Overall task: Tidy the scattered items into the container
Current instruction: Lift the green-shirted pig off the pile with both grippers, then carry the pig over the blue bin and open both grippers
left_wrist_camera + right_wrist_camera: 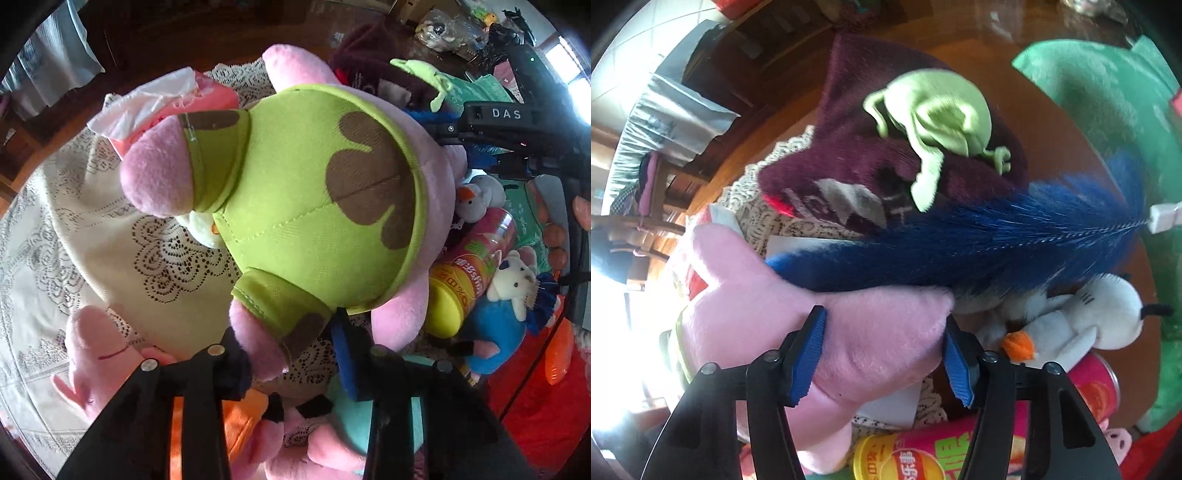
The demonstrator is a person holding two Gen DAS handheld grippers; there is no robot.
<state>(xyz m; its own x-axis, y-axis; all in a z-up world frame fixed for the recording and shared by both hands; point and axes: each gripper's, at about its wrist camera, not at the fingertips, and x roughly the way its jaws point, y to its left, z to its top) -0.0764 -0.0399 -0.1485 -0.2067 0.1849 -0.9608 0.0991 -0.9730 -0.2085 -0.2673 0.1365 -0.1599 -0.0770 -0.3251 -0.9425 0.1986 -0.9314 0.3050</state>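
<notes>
A large pink plush toy in a green and brown shirt (314, 184) fills the left wrist view, held above the lace-covered table (110, 240). My left gripper (288, 343) is shut on its lower pink arm with the green cuff. My right gripper (884, 350) is shut on another pink limb of the same plush (871, 325); that gripper's black body also shows in the left wrist view (509, 122). A red container (532, 398) lies at the lower right, partly hidden.
Around the plush lie a pink-and-yellow snack can (469, 273), a blue-dressed white bear (506, 306), a white duck plush (1082, 325), a blue feather duster (997, 236), a maroon cloth (886, 155), a green toy (934, 110), a pink tissue pack (166, 99), smaller pink plushes (96, 354).
</notes>
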